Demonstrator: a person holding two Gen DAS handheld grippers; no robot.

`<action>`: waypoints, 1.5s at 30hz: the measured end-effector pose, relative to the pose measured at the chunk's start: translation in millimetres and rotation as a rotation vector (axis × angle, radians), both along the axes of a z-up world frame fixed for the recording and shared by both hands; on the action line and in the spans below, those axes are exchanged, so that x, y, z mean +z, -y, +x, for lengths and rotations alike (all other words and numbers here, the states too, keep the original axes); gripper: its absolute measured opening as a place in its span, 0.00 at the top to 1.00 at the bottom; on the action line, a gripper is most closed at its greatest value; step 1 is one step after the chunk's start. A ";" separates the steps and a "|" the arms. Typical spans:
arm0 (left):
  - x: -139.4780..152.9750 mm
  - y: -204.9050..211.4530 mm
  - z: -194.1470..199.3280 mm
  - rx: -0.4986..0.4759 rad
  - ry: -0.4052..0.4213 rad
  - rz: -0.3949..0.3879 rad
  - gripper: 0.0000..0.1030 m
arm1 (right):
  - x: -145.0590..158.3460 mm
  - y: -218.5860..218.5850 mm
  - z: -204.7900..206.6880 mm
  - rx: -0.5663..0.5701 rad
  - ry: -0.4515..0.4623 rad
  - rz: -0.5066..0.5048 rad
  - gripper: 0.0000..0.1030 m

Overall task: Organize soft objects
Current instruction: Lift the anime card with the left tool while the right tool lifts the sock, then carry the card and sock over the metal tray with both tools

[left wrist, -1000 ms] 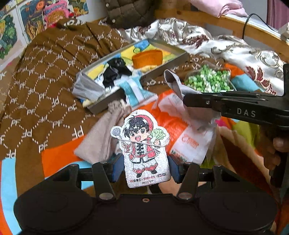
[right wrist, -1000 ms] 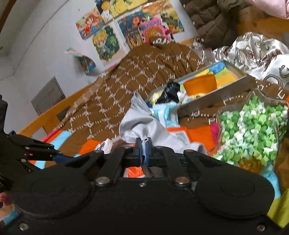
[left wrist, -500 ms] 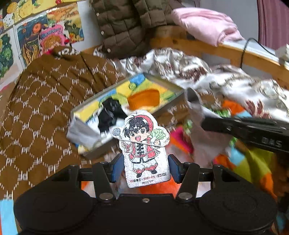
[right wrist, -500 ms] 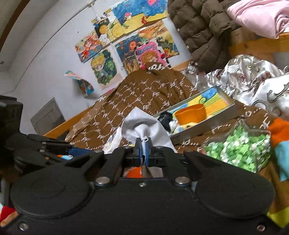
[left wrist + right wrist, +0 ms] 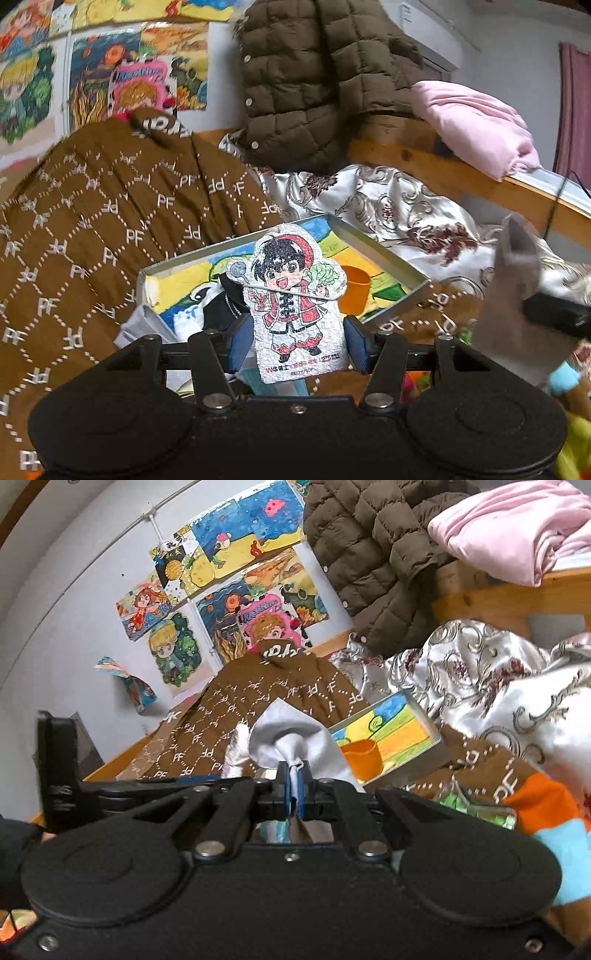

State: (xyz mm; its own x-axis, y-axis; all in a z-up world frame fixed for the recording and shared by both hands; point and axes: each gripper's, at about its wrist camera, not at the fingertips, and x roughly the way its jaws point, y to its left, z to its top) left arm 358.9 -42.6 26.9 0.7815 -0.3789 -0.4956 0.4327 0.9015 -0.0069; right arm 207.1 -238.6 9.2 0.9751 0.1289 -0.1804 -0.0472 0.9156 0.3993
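bedding fills the left wrist view: a brown patterned blanket [image 5: 110, 236] on the left, a silver floral quilt [image 5: 399, 214] on the right, posters on the wall at upper left, a brown puffer jacket [image 5: 314, 85] hanging at top centre. at lower centre the left gripper [image 5: 299, 339] grasps a cartoon-figure sponge [image 5: 295, 306] by its side edges, the blue pads pressed against it so it stands upright facing the camera. just behind it, mid-frame, lies an open shallow box [image 5: 380, 254] with a colourful printed floor, holding an orange cup [image 5: 354, 288] and something black. the sponge seems held up ready to go into that box. at the right edge a grey cloth [image 5: 513, 295] hangs from the dark tip of the other tool.

wall posters take the upper left of the right wrist view, the jacket and a pink garment [image 5: 517, 528] the upper right. at centre the right gripper [image 5: 294, 790] is clenched on a pinch of the grey cloth, which puffs up above the pads; a tight pinch suits thin fabric. the box and cup sit just right of centre, beyond the cloth. the left tool's black body is at the left edge.
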 end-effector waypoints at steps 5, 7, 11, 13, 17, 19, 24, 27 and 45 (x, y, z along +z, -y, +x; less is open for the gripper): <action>-9.1 -0.2 28.0 0.008 0.009 -0.017 0.46 | 23.9 -3.8 12.3 -0.033 -0.022 -0.069 1.00; -11.0 -4.4 40.7 0.042 -0.016 -0.046 0.46 | 37.5 -5.4 30.0 -0.020 -0.038 -0.122 1.00; -15.0 -14.2 60.1 0.094 -0.045 -0.070 0.46 | 59.5 -11.7 72.1 0.010 -0.074 -0.163 1.00; -16.1 -20.8 69.6 0.112 -0.057 -0.078 0.46 | 66.8 -16.2 95.9 0.013 -0.094 -0.161 1.00; -21.3 -37.2 87.9 0.146 -0.085 -0.106 0.46 | 78.9 -30.3 145.7 0.014 -0.130 -0.173 1.00; -26.2 -45.2 97.2 0.163 -0.107 -0.130 0.46 | 81.8 -38.6 171.8 0.014 -0.145 -0.170 1.00; -35.1 -51.6 113.1 0.171 -0.148 -0.146 0.46 | 76.7 -60.1 234.4 0.009 -0.203 -0.194 1.00; -37.8 -51.3 119.4 0.168 -0.167 -0.135 0.46 | 65.2 -79.7 266.2 -0.004 -0.253 -0.279 1.00; -59.4 -39.2 121.9 0.147 -0.198 -0.020 0.46 | -16.4 -107.0 304.9 -0.032 -0.466 -0.372 0.97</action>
